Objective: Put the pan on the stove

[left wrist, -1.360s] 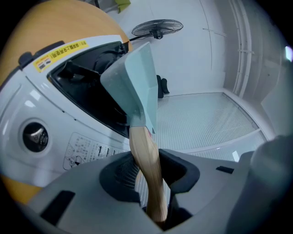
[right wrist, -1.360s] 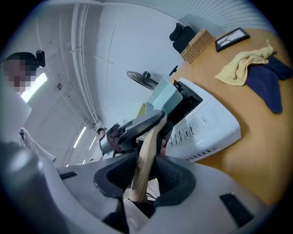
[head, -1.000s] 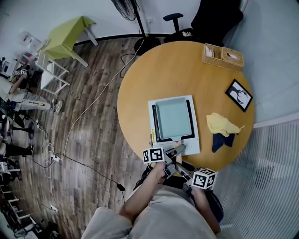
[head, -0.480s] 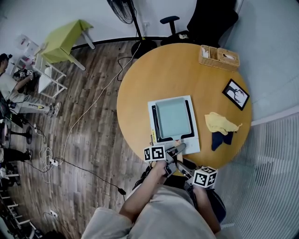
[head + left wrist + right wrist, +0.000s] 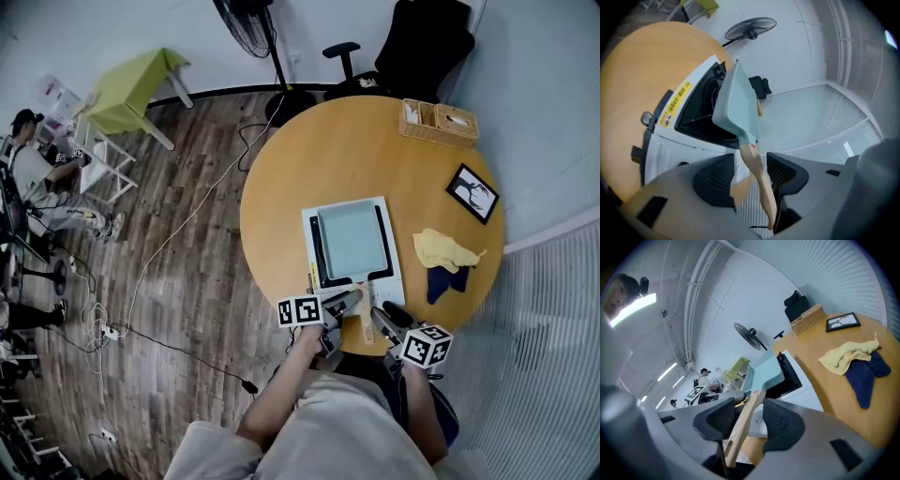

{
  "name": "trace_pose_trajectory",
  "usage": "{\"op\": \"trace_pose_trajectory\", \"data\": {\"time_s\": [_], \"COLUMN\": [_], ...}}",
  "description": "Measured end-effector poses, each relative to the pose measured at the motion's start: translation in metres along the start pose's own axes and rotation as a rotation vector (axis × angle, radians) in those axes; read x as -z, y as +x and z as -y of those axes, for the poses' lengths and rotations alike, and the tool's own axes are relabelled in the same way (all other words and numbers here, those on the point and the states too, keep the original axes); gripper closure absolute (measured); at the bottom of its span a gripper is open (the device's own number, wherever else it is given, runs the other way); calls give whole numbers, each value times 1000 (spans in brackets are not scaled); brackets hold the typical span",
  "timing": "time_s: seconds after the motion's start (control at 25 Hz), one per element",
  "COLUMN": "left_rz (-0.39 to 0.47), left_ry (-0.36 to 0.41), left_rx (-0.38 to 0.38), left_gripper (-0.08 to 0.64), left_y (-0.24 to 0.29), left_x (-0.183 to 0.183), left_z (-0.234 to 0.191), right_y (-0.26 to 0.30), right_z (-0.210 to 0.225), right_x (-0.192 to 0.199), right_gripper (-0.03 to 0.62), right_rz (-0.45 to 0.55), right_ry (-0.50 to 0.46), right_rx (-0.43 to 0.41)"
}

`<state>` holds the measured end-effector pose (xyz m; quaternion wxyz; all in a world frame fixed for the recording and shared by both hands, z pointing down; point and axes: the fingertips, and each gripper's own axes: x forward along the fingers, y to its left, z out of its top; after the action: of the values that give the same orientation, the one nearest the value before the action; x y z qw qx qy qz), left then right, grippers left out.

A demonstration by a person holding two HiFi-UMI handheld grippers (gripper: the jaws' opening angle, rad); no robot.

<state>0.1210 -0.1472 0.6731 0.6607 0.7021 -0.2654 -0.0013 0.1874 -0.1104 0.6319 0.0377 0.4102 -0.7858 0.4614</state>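
Note:
A square pale-teal pan (image 5: 350,239) sits on the black top of the white stove (image 5: 396,281) near the table's front edge. Its wooden handle (image 5: 362,302) points toward me. My left gripper (image 5: 345,305) reaches the handle from the left and my right gripper (image 5: 382,324) from the lower right. In the left gripper view the handle (image 5: 757,171) runs between the opening jaws of the left gripper (image 5: 751,168), with a gap on the left side. The right gripper (image 5: 749,420) is also opening, with the handle (image 5: 743,425) loose between its pads.
The round wooden table (image 5: 309,159) also holds a yellow cloth (image 5: 441,248) over a dark blue one (image 5: 442,281), a picture frame (image 5: 471,192) and a wicker basket (image 5: 439,122). A fan (image 5: 248,19) and an office chair (image 5: 412,47) stand behind it.
The right gripper has shifted a little to the right, away from the handle. The pan stays on the stove and the left gripper has hardly moved.

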Motion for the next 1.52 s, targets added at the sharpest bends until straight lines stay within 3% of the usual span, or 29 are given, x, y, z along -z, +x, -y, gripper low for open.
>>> {"op": "trace_pose_trajectory", "data": {"time_s": [0.28,0.68,0.84,1.08,1.52], "left_rz": [46,150,148,119,111], "left_ry": [316,812,889,967,1032], "left_rx": [-168,-405,-416,-408,-387], "left_gripper": [337,337,338,344,467], "left_y": [-32,-73,-77,-68,-66], "left_x": [-24,-56,-59,-57,-56], "left_z": [0,24,29,33,38], "right_y": [12,22,27,26,22], "right_z": [2,-3,-8,-9,-4], "right_x": [-41,-53,-53,-54,-54], "right_gripper": [396,400,402,422,505], "right_rz": [32,50,33,62,82], "right_ry": [-205,-363,-432,-429,-433], "right_rx": [84,147,161,180,229]}}
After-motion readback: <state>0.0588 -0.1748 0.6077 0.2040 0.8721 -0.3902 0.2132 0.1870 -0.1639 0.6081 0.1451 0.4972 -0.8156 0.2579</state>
